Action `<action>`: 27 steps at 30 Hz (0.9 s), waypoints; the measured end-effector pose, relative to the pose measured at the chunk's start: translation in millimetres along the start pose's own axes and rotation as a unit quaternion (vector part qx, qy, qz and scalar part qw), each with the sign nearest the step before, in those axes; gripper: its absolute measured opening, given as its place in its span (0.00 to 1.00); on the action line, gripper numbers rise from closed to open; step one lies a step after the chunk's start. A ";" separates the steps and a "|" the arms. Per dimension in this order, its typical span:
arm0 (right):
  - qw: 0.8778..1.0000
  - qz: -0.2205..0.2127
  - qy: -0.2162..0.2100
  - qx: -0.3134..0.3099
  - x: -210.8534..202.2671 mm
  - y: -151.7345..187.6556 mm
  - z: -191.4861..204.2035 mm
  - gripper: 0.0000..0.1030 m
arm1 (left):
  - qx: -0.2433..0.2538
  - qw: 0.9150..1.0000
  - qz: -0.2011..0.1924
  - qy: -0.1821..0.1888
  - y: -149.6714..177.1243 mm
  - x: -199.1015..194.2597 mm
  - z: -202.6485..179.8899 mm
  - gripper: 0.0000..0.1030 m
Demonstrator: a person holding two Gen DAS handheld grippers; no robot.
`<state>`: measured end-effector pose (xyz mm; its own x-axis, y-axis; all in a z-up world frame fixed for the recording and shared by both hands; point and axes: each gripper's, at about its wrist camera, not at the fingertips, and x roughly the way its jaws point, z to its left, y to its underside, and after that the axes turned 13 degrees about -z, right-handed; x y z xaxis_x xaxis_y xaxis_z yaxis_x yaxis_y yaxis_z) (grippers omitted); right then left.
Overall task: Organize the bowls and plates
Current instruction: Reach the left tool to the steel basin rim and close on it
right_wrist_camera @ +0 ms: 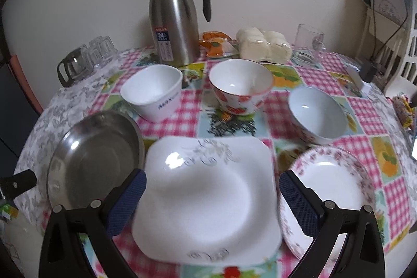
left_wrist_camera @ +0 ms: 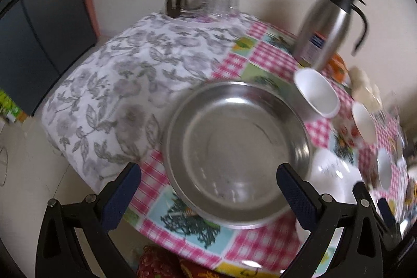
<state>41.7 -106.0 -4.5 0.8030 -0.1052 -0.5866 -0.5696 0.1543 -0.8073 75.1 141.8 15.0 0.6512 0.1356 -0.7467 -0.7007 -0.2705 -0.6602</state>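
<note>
A round steel plate (left_wrist_camera: 234, 127) lies on the checked tablecloth, and my open left gripper (left_wrist_camera: 208, 168) hovers over its near half with nothing held. In the right wrist view the same steel plate (right_wrist_camera: 96, 160) sits left of a white square plate (right_wrist_camera: 203, 220). My right gripper (right_wrist_camera: 212, 175) is open above that square plate, one finger off each side. A round floral plate (right_wrist_camera: 331, 189) lies to its right. Behind stand a white cup (right_wrist_camera: 153, 95), a strawberry bowl (right_wrist_camera: 239, 87) and a pale blue bowl (right_wrist_camera: 315, 113).
A steel thermos jug (right_wrist_camera: 174, 25), a glass pot with upturned glasses (right_wrist_camera: 86, 59), wrapped buns (right_wrist_camera: 263, 46) and a glass mug (right_wrist_camera: 310, 43) line the back by the wall. A white chair (right_wrist_camera: 391, 43) stands at the right. The table edge (left_wrist_camera: 182, 244) is close to me.
</note>
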 end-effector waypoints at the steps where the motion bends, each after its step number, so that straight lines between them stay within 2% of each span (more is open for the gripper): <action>1: 1.000 -0.003 -0.007 0.007 3.2 -2.6 2.5 1.00 | -0.006 1.000 -0.003 -0.008 -3.4 1.3 1.8 1.00; 6: 1.000 -0.006 -0.025 0.011 16.7 -5.7 15.2 1.00 | -0.079 0.996 -0.035 -0.036 -21.7 6.2 16.5 1.00; 8: 0.999 -0.006 -0.034 0.011 22.2 -6.6 20.4 1.00 | -0.089 0.994 -0.047 -0.045 -26.1 8.9 16.4 1.00; 13: 0.999 0.000 -0.038 0.018 35.8 -6.8 26.4 1.00 | -0.090 0.992 -0.051 -0.074 -32.7 22.3 3.1 1.00; 17: 0.999 0.004 -0.048 0.022 45.9 -8.0 30.4 1.00 | -0.089 0.993 -0.035 -0.066 -33.5 33.0 -11.9 1.00; 20: 0.998 0.002 -0.055 0.016 51.7 -10.0 31.3 1.00 | -0.074 0.994 -0.041 -0.070 -35.7 40.9 -17.9 1.00; 23: 0.998 0.003 -0.061 0.013 57.3 -12.3 30.6 1.00 | -0.060 0.995 -0.035 -0.071 -35.0 50.3 -14.6 1.00; 27: 0.997 0.013 -0.070 0.018 63.6 -9.8 31.5 1.00 | -0.064 0.995 -0.007 -0.081 -29.9 66.9 2.7 1.00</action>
<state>103.8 -83.3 -31.9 0.8066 0.0375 -0.5899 -0.5852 0.1908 -0.7881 138.8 161.5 -15.4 0.5976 0.2885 -0.7481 -0.6423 -0.3862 -0.6620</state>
